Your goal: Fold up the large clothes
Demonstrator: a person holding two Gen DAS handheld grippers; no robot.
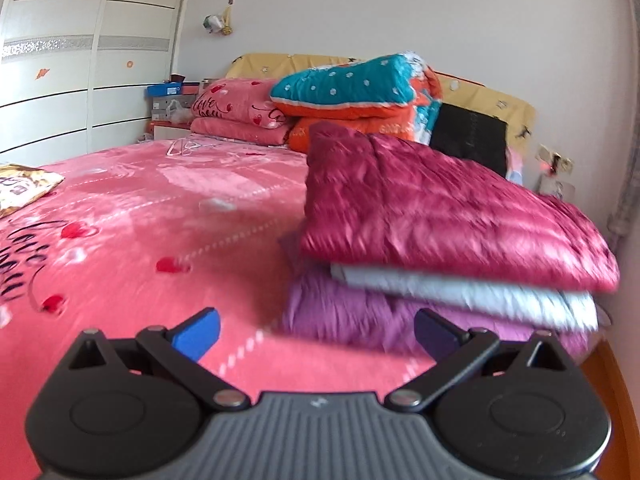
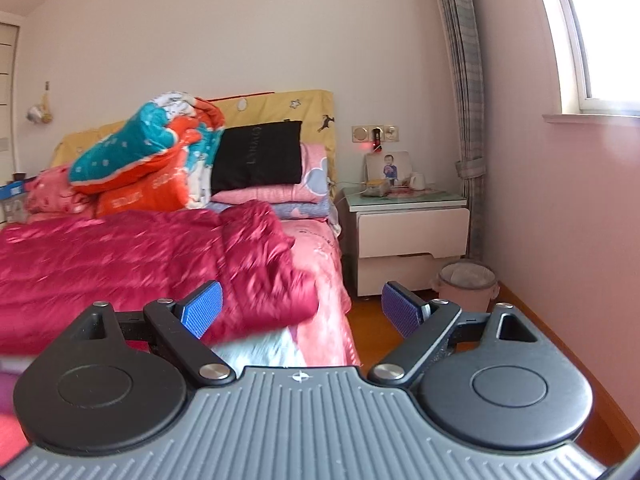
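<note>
A folded crimson quilted jacket [image 1: 440,204] lies on top of a stack at the bed's right edge. Under it sit a pale grey folded garment [image 1: 472,290] and a purple one [image 1: 344,312]. My left gripper [image 1: 316,334] is open, low over the bed, its fingers just short of the stack's near end and empty. In the right wrist view the crimson jacket [image 2: 132,252] fills the left half, with the grey garment [image 2: 260,346] peeking out beneath it. My right gripper [image 2: 300,308] is open and holds nothing, close to the jacket's near right corner.
The bed has a pink heart-print cover [image 1: 140,216]. Folded quilts and pillows [image 1: 352,92] pile at the headboard. A bedside cabinet [image 2: 408,236] and a pink bin [image 2: 466,284] stand to the bed's right on an orange floor. A wardrobe [image 1: 72,64] lines the left wall.
</note>
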